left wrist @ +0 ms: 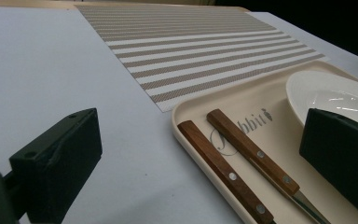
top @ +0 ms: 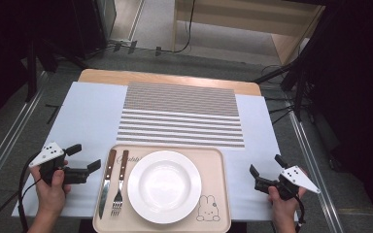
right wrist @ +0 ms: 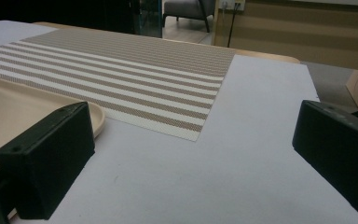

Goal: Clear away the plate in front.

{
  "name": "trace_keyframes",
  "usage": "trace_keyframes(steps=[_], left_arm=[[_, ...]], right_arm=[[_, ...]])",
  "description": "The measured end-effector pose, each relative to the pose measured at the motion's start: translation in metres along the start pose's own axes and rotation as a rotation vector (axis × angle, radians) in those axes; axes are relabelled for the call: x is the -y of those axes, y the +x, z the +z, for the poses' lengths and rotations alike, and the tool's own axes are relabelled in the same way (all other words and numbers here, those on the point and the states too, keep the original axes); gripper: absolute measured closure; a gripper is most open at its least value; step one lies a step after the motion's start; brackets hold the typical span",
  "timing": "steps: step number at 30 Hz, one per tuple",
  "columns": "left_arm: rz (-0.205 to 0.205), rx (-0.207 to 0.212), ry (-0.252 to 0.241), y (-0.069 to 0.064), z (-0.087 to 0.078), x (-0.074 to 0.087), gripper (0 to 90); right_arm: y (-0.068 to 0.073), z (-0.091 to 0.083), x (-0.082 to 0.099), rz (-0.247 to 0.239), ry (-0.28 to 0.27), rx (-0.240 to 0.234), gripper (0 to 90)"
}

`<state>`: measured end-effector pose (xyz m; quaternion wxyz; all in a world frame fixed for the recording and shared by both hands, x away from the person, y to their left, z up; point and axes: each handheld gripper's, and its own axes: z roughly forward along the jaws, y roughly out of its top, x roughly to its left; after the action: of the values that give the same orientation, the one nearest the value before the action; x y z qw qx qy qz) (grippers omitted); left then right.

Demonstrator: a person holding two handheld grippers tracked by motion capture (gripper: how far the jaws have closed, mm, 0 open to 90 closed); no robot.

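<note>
High view: the left gripper (top: 86, 156), jaws spread and empty, sits just beside the beige plastic tray (top: 222, 165) bearing a wooden-handled knife (top: 106, 183), matching fork (top: 119, 183) and round white plate (top: 164, 186). The right gripper (top: 264, 168), likewise spread, waits right of the tray; a low grab risks nudging the close-lying cutlery askew

Two black jaws of the left gripper (left wrist: 200, 158) rising from the bottom, set wide apart, nothing between the pads. Under the gap, a beige tray (left wrist: 186, 122) lying on the white surface (left wrist: 51, 74), its rounded corner toward the striped placemat (left wrist: 200, 46). On the tray near its left edge, a knife (left wrist: 226, 173) and a fork (left wrist: 254, 151), both wood-handled with rivets, side by side and close together, lying flat. Beyond them a white plate (left wrist: 328, 95), partly hidden behind the right-hand jaw. Printed lettering on the tray floor, partly covered by the handles. Placemat's near corner just beside the tray's rim.
</note>
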<state>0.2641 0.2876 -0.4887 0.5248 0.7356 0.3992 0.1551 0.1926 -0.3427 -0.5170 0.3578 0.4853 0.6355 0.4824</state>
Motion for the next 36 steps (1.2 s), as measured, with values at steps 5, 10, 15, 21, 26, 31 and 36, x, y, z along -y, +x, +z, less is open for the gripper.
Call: trace_keyframes(steps=[5, 10, 15, 21, 26, 31, 36], left_arm=[[-0.005, -0.012, -0.004, 0.004, -0.006, 0.002, 0.0], [-0.01, -0.025, -0.009, 0.007, -0.012, 0.004, 0.0], [-0.014, -0.035, -0.015, 0.011, -0.018, 0.006, 0.0], [-0.014, -0.052, -0.012, 0.014, -0.026, 0.01, 0.0], [-0.011, -0.062, -0.012, 0.015, -0.029, 0.011, 0.0], [-0.005, -0.072, -0.007, 0.016, -0.032, 0.013, 0.0], [-0.01, -0.085, -0.012, 0.018, -0.036, 0.014, 0.0]], right_arm=[[0.0, 0.0, 0.0, 0.0, 0.0, 0.001, 0.0], [0.0, 0.0, 0.0, 0.0, 0.0, 0.001, 0.0], [0.0, 0.0, 0.0, -0.001, 0.001, 0.003, 0.0], [0.0, 0.0, 0.0, -0.002, 0.002, 0.003, 0.0], [0.001, 0.0, 0.0, -0.001, 0.002, 0.003, 0.0], [0.0, 0.0, 0.0, -0.004, 0.001, 0.003, 0.0], [0.0, 0.0, 0.0, -0.003, 0.0, 0.002, 0.0]])
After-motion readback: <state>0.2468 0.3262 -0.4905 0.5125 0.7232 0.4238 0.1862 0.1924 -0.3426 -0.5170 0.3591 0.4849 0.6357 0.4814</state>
